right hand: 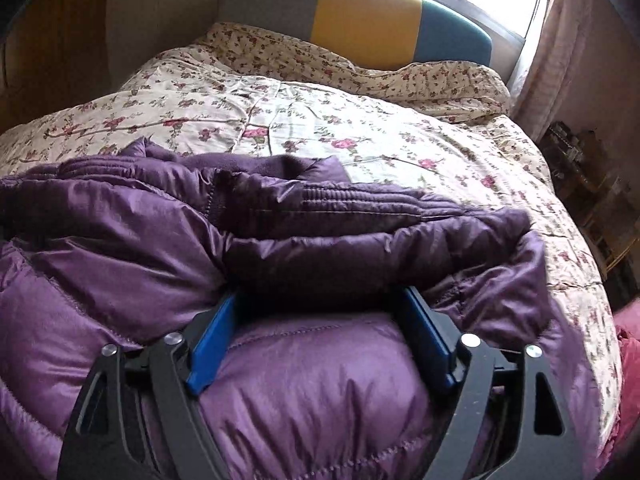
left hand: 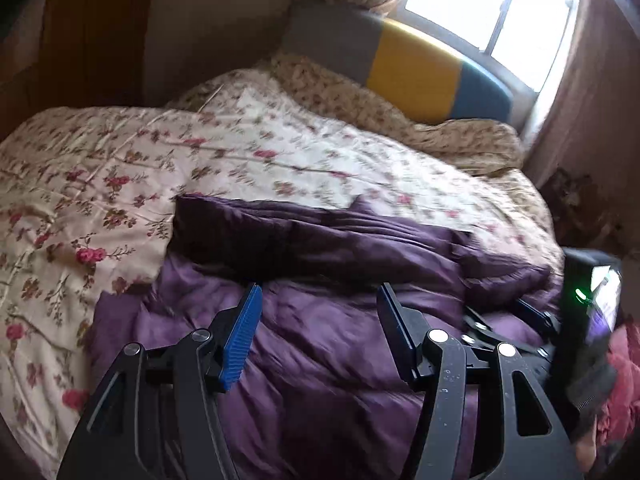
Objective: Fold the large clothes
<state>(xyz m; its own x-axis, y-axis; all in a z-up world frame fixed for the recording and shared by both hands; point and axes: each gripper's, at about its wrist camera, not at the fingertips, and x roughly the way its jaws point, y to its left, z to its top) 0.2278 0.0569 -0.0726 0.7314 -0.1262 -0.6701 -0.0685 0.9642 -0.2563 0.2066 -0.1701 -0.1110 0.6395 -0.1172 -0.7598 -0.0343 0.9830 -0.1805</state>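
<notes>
The right gripper [right hand: 320, 300] stands wide, its fingers [right hand: 212, 336] straddling a thick fold of the purple puffer jacket [right hand: 304, 380] (tips buried, pads not visibly pressing). The left gripper [left hand: 318, 294] hovers released over the same jacket, which lies bunched on the floral bedspread [left hand: 280, 148], headboard [right hand: 360, 16] beyond.

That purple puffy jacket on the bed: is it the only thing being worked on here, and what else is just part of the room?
Part of the job:
- purple jacket
- left gripper
- right gripper, fingers either side of a jacket fold

Just there:
- floral bedspread
- striped headboard
- window
- red cloth
</notes>
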